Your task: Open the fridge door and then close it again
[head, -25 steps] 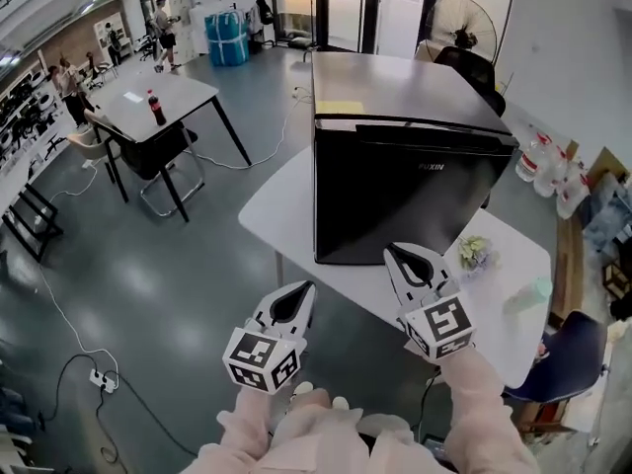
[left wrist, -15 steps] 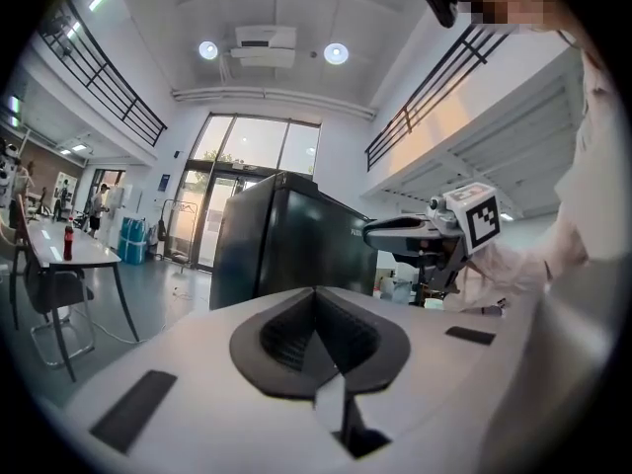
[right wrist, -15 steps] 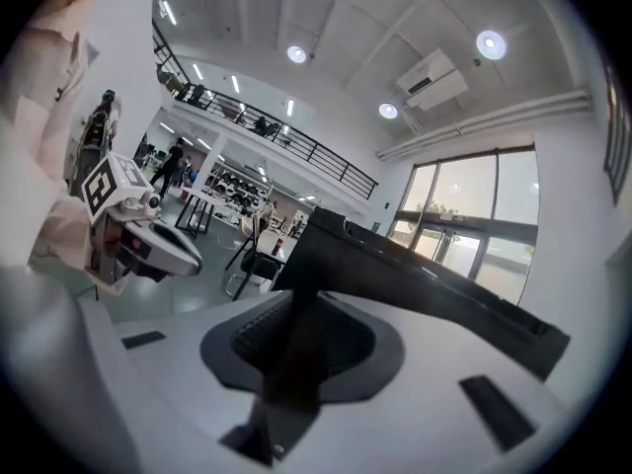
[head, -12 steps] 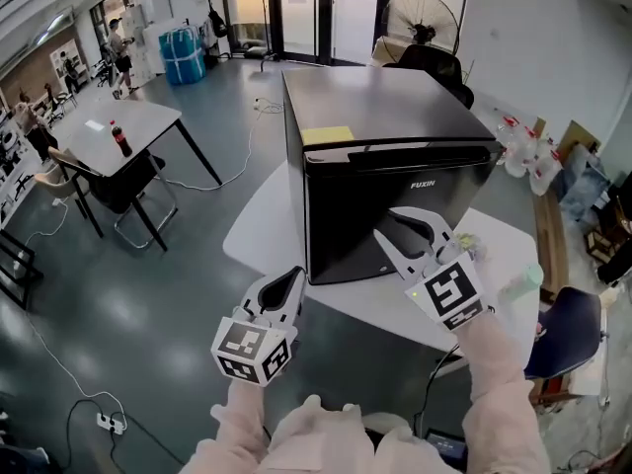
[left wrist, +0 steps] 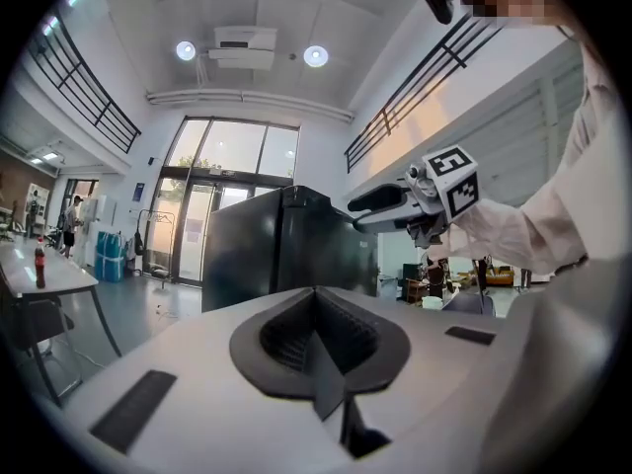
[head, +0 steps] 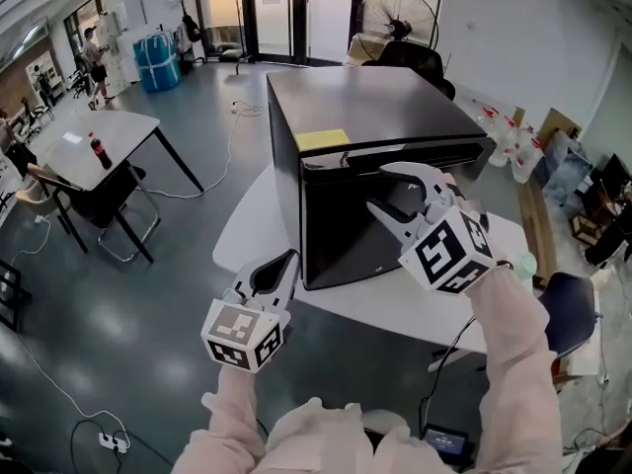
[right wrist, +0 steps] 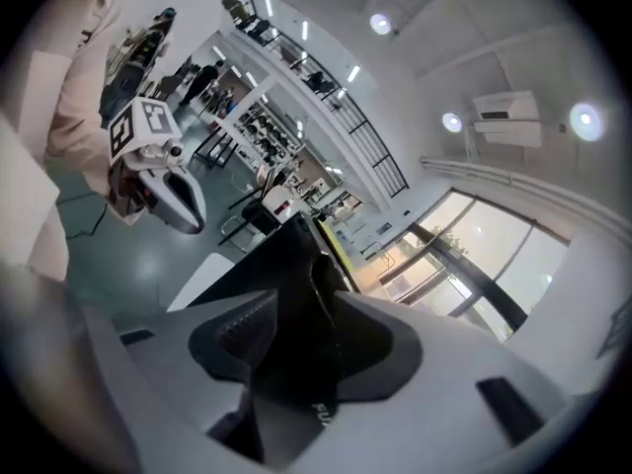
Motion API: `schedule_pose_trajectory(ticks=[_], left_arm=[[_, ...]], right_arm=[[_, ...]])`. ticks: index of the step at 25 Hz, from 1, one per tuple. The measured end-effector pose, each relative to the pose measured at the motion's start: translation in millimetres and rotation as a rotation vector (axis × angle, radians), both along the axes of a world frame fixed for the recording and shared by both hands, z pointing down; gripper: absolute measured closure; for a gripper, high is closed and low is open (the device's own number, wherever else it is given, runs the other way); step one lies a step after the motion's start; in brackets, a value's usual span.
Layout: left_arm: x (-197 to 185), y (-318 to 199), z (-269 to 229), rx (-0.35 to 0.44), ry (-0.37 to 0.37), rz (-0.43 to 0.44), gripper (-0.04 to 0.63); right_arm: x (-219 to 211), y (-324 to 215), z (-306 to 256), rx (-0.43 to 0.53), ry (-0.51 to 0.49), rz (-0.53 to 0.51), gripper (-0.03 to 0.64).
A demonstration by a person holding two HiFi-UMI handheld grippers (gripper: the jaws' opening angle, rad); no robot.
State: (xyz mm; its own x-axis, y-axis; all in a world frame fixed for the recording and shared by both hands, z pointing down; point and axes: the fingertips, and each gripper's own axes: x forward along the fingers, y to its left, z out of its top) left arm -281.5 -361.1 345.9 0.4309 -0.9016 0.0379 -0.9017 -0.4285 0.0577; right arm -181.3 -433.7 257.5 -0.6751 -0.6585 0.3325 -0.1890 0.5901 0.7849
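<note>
We record:
- a glossy grey floor
- a white wall
- daylit glass doors, with a standing fan near them
- a white table bearing a dark bottle, with a chair under it
- a blue chair
- round ceiling lights flanking an air-conditioning unit

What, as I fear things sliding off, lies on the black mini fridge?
A flat yellow paper note at the front left corner of the black mini fridge; otherwise bare. Nothing covers the top.
</note>
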Motion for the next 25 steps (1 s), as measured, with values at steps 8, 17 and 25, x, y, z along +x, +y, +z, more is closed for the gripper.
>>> schedule_pose_trajectory(ticks=[8, 17, 25], left_arm=[[-14.9, -19.8, -10.3, 0.011, 0.014, 0.012, 0.584], [-27.3, -8.9, 5.3, -0.018, 0.03, 0.022, 0.584], [-28.0, 5.3, 18.8, -0.05, 0.037, 0.046, 0.584]], right_arm=[[-21.5, -10.8, 14.8, 0.012, 0.305, -0.007, 0.417], [-26.5, -17.5, 24.8, 0.114, 0.492, 0.058, 0.469], [-26.8, -16.3, 24.1, 0.113, 0.511, 0.092, 0.477]])
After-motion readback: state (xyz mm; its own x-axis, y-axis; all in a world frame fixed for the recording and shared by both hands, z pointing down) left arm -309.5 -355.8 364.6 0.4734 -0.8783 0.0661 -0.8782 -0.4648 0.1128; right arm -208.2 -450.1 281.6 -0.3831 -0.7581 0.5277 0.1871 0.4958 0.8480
